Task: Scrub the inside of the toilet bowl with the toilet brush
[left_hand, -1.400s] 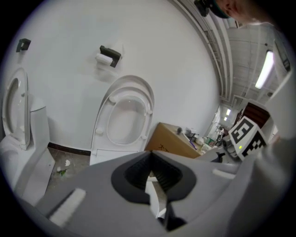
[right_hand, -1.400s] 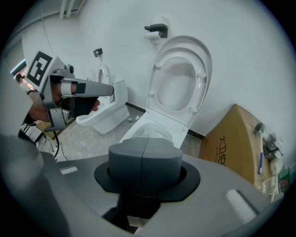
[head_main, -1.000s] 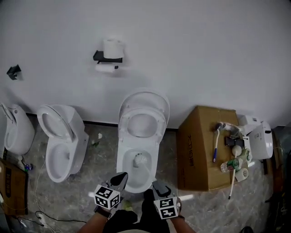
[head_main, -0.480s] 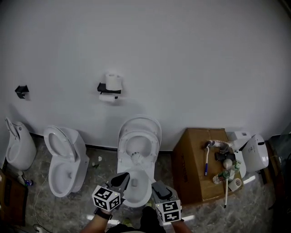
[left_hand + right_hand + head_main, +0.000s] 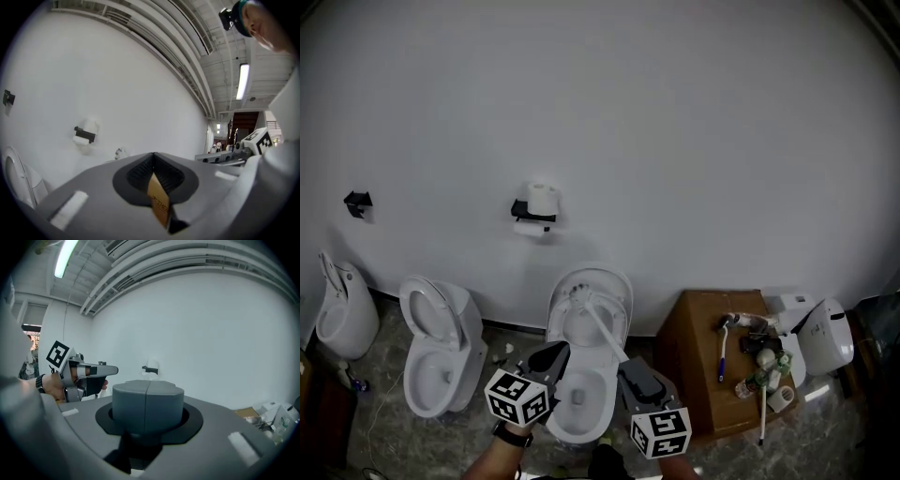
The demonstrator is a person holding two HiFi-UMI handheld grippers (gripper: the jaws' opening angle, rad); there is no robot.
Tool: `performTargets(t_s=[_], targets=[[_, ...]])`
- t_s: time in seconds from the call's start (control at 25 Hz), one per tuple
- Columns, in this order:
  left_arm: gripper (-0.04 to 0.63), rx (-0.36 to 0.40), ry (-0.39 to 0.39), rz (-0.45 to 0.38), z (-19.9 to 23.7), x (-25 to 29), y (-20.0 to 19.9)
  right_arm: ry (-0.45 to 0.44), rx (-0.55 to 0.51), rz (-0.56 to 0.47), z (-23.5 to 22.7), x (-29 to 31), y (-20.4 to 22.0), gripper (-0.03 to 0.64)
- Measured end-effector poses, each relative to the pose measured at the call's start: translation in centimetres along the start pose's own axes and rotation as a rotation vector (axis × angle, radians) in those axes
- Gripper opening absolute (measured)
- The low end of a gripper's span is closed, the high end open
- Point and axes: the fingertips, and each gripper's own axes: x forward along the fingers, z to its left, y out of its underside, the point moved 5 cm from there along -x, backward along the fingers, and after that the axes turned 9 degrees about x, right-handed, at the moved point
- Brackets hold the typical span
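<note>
Head view first: we see the toilet bowl [image 5: 584, 431] low in the middle of the frame, its seat and lid [image 5: 617, 298] raised against the white wall [image 5: 675, 141]. The right gripper [image 5: 626, 367] sits just right of the bowl at the bottom of the frame. The white handle of the toilet brush [image 5: 602, 330] runs from its tips up and to the left. The brush head [image 5: 577, 293] ends in front of the raised seat, above the bowl opening and not down inside it.

In the right gripper view the two jaws stand pressed together with only a seam between them. The brush itself is hidden beyond them there, so we judge from the head view that this claw is clamped on the handle.

The left gripper [image 5: 553, 354] hangs just left of the bowl. In its own view the jaw tips meet. A thin brown printed strip shows in the slit below them, and we cannot tell whether it is pinched there or only seen through the gap.

A second toilet [image 5: 431, 375] stands at lower left, and a cardboard carton [image 5: 698, 366] with small clutter on top stands at lower right.

On progress, we judge that the brush is in hand but clear of the water and the inner wall, so no scrubbing is going on at this moment. The bowl interior looks plain white, with no foam or marks we can make out. The pictures therefore do not tell us whether scrubbing is already done or still to begin. If it is still to do, the head must come down into the bowl and work around its inner surface.
</note>
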Motion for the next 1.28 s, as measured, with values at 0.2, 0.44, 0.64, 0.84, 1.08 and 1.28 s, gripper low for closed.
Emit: performTargets(t_s=[0.2,0.44,0.64,0.84,1.08,1.28], targets=[[0.006,0.03,-0.011,-0.036,0.1,0.0,-3.0,-0.008,0.016,-0.078,0.2,-0.5,-3.3,0.164],[0.006,0.054,-0.039,-0.066,0.8,-0.1,-5.7,-0.022,0.024,-0.135,0.1,-0.4,-5.9,0.164],[0.006,0.092,-0.063,-0.081,1.3,0.6,-7.4,-0.02,0.03,-0.162,-0.5,0.5,-6.9,0.164],[0.006,0.111,-0.074,-0.075,1.8,1.7,-7.5,-0.014,0.025,-0.173,-0.8,1.7,-7.2,0.163],[0.006,0.108,-0.083,-0.079,1.8,2.1,-6.8,-0.02,0.04,-0.175,-1.3,2.4,-6.5,0.163],[0.006,0.108,-0.097,-0.085,2.3,2.2,-6.2,-0.007,0.042,-0.164,-1.4,3.6,-6.1,0.163]])
